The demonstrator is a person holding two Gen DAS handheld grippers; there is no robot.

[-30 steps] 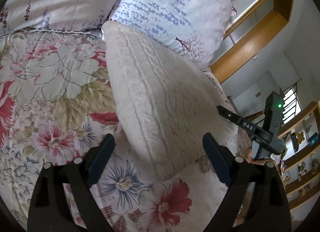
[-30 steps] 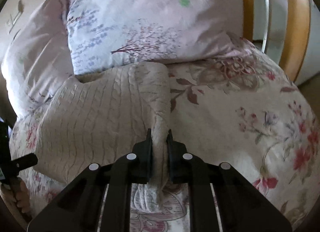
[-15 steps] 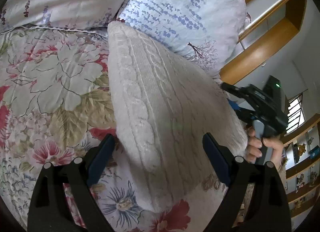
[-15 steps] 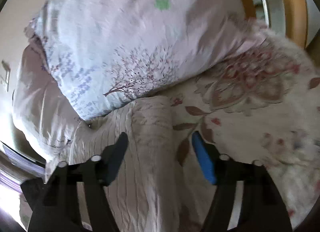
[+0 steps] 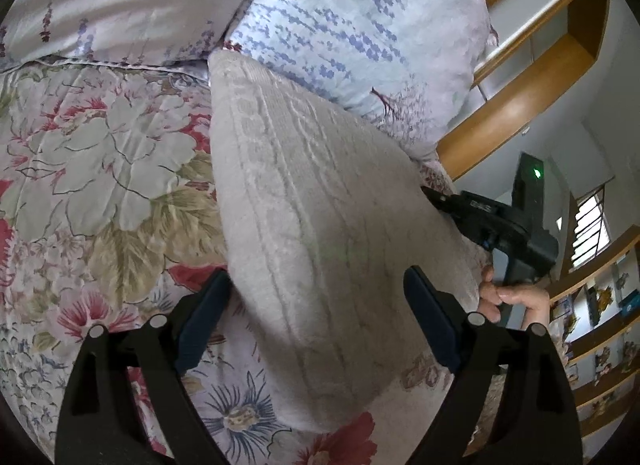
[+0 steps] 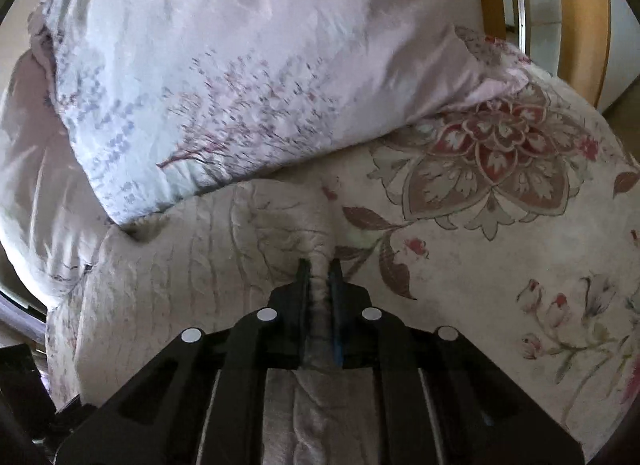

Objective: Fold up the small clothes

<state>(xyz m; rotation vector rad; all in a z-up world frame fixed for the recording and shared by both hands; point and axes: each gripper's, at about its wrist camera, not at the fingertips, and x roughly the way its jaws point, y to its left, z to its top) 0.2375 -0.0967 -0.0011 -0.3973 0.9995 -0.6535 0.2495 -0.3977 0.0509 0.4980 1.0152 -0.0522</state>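
Observation:
A cream cable-knit sweater (image 5: 312, 225) lies folded on the floral bedspread (image 5: 100, 165), its far end against a pillow. My left gripper (image 5: 314, 281) hovers open over the sweater's near part; the wide fingers straddle it and the pads do not press it. In the right wrist view my right gripper (image 6: 319, 267) is closing its jaws, and a fold of the sweater's (image 6: 168, 285) right edge is pinched between the pads. The left wrist view shows that right gripper (image 5: 434, 196) at the sweater's right side, held by a hand (image 5: 508, 297).
Two pale flowered pillows (image 5: 360, 25) (image 6: 240, 65) sit behind the sweater. A wooden headboard (image 5: 512, 105) rises at the right, with wall shelves (image 5: 600, 305) beyond it. The bedspread (image 6: 500, 245) stretches to the right of the sweater.
The right gripper let go of the sweater's edge, stood open half a second ago, and has closed on that edge again nearer the pillow. The left gripper has stayed open over the sweater.

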